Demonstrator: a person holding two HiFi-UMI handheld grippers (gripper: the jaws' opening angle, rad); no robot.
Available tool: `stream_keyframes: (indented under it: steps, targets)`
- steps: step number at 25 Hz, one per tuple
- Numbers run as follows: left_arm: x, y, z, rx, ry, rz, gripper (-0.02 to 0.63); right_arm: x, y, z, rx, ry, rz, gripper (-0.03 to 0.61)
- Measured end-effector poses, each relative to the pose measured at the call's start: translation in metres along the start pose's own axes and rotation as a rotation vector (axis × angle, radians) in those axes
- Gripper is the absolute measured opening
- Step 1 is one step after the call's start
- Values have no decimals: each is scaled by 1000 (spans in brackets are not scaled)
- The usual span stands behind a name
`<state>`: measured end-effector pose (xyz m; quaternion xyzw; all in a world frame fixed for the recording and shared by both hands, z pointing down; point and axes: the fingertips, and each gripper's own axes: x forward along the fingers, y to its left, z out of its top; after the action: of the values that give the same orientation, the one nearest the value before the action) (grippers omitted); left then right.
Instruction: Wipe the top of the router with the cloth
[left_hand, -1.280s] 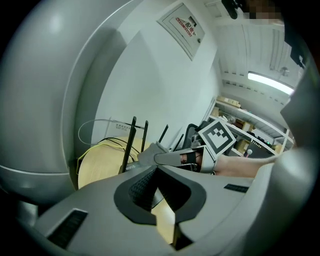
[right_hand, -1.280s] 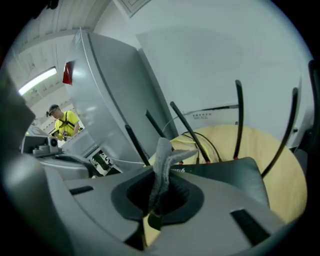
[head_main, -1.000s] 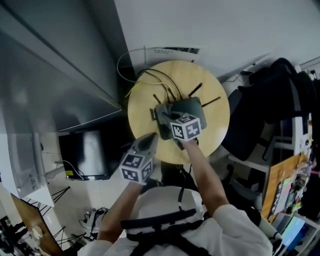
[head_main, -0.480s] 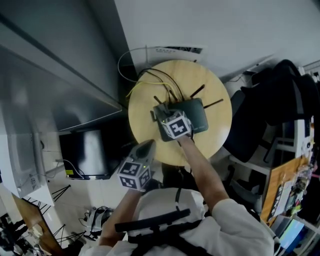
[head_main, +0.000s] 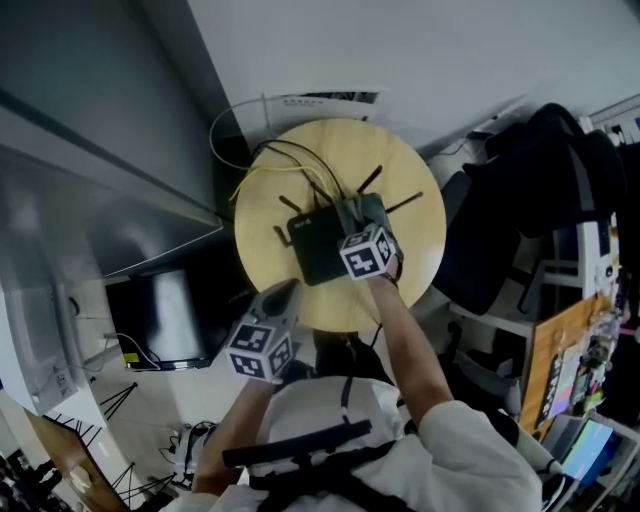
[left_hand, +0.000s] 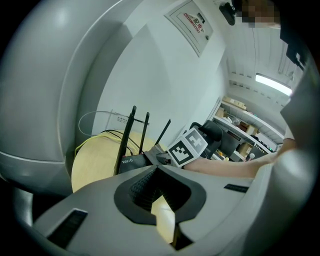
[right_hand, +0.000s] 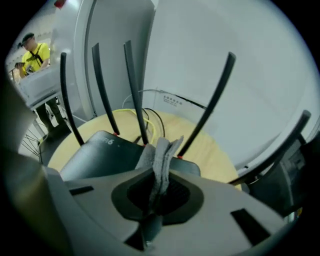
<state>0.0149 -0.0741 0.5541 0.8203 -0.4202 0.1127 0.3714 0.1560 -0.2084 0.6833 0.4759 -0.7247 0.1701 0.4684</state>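
Round table (head_main: 330, 150), with the router (head_main: 318, 243) at its centre. The right gripper (right_hand: 156, 199) has slid from the router's left half to its right end, so the wiping stroke is judged under way. Its jaws are clenched on the cloth (right_hand: 161, 155), which appears to rest on the router's top. The left gripper (left_hand: 156, 185), closed on nothing, hangs off the router's near side.

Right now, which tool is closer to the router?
Right. The right tool is over the router's top, holding the cloth. The left tool is back by the table's near edge, not touching the router.
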Motion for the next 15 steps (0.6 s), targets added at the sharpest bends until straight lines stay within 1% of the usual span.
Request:
stream_keyframes:
  steps: [3, 6, 10, 12, 14, 15]
  targets:
    - [6, -8, -3, 11, 15, -14, -12, -4, -27, -10, -74, 23, -119, 15]
    - [8, -10, -9, 6, 29, -15, -12, -6, -44, -16, -197, 62, -242, 15]
    - [7, -7, -11, -18, 31, -7, -12, -14, -56, -2, -355, 78, -358, 15]
    - [5, -6, -12, -27, 31, -4, -12, -14, -59, -2, -405, 93, -389, 15]
    - [3, -5, -12, -31, 29, 1, -12, -10, -60, -6, -411, 107, -387, 15]
    - [2, -4, -12, -34, 28, 4, -12, -8, -58, -9, -402, 112, -373, 16]
